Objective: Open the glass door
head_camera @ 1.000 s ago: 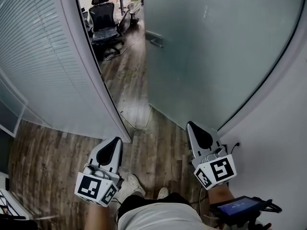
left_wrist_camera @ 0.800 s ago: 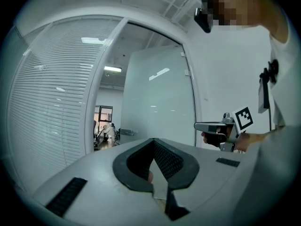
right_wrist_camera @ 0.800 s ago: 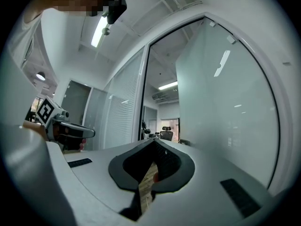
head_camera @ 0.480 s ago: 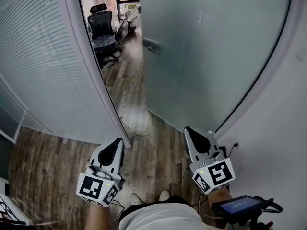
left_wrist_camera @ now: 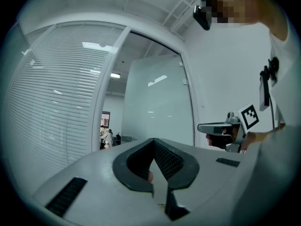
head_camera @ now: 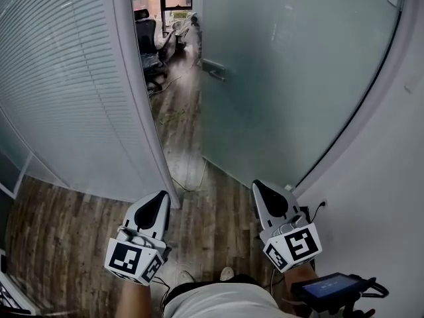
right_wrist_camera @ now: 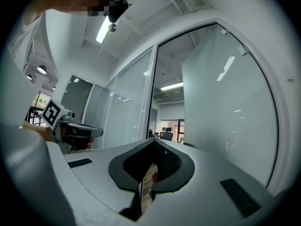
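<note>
The frosted glass door point(head_camera: 291, 65) stands swung inward, and its metal handle point(head_camera: 213, 68) juts from its left edge. A gap of doorway point(head_camera: 173, 98) lies between that edge and the white frame post point(head_camera: 142, 111). My left gripper point(head_camera: 159, 196) is low at the left, just before the foot of the post, jaws together and empty. My right gripper point(head_camera: 259, 185) is shut and empty too, near the door's bottom corner and far from the handle. The left gripper view shows the left gripper point(left_wrist_camera: 153, 141) pointing level at the door point(left_wrist_camera: 155, 107). The right gripper point(right_wrist_camera: 154, 141) points at the opening.
A partition with blinds point(head_camera: 59, 98) fills the left. A white wall point(head_camera: 377, 197) with a socket point(head_camera: 324, 203) and cable closes the right. An office chair point(head_camera: 147, 42) stands in the room beyond. A handheld device point(head_camera: 328, 288) hangs at the person's waist.
The view has shifted forward toward the doorway, and the shoe seen below earlier has slipped mostly out of sight. Both grippers have edged forward a little, still shut and empty.
</note>
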Available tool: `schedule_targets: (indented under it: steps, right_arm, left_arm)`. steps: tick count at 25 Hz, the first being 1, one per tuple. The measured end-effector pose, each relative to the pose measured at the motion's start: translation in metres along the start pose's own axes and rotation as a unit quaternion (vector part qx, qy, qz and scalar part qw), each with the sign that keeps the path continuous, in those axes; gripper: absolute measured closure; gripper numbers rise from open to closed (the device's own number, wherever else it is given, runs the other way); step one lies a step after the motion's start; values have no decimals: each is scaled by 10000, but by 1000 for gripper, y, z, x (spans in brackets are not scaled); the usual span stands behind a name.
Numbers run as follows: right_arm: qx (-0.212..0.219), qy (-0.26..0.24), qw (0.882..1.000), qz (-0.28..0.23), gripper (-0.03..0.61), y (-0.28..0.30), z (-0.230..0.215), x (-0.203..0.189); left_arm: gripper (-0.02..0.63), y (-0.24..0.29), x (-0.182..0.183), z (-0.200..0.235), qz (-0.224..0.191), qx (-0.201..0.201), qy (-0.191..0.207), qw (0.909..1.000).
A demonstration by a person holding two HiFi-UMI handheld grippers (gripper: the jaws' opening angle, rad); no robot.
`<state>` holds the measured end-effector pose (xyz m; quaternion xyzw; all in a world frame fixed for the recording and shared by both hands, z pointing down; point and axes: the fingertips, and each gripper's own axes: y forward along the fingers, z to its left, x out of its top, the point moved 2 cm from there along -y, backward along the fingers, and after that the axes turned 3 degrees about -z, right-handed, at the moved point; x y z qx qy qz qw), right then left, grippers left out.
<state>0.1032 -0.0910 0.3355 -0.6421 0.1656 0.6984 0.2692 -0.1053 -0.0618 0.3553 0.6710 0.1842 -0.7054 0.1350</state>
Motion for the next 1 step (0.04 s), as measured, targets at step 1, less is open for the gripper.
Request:
schedule_targets:
  steps: [1]
  right_arm:
    - [-14,-5,10000,-6,578,2,1,1]
  left_arm:
    - [614,-1,1,3,-8,3,-3,10000]
